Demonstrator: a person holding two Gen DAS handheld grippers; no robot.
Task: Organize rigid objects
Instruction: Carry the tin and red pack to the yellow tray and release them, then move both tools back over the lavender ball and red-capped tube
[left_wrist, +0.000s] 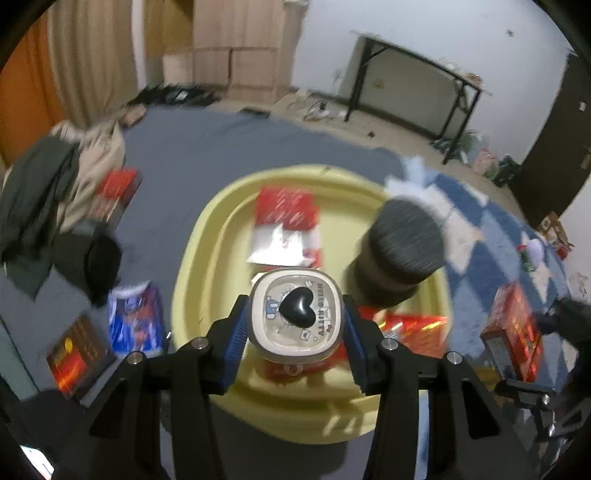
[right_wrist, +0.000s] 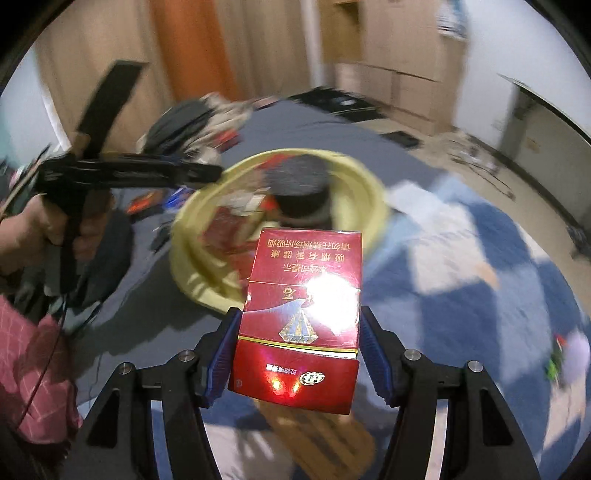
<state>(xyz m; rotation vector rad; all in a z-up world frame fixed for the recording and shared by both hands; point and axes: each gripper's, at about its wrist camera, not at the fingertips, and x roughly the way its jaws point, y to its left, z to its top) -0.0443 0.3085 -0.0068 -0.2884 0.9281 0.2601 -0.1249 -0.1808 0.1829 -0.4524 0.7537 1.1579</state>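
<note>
My left gripper (left_wrist: 295, 328) is shut on a cream square jar with a black heart on its lid (left_wrist: 295, 314), held above the near side of a yellow basin (left_wrist: 192, 280). The basin holds a red-and-white packet (left_wrist: 284, 229), a dark-lidded brown jar (left_wrist: 399, 251) and red wrappers (left_wrist: 410, 328). My right gripper (right_wrist: 295, 347) is shut on a red cigarette box (right_wrist: 301, 317), held above the blue-and-white rug, just short of the basin (right_wrist: 369, 206). The left gripper (right_wrist: 129, 171) shows at the left in the right wrist view.
A grey sheet (left_wrist: 207, 147) covers the floor. On it lie a blue packet (left_wrist: 136, 317), a dark box (left_wrist: 77, 354), a red box (left_wrist: 118, 188) and clothes (left_wrist: 40, 206). A checked rug (left_wrist: 480, 236) lies right, with a red box (left_wrist: 513, 336). A black table (left_wrist: 417, 81) stands behind.
</note>
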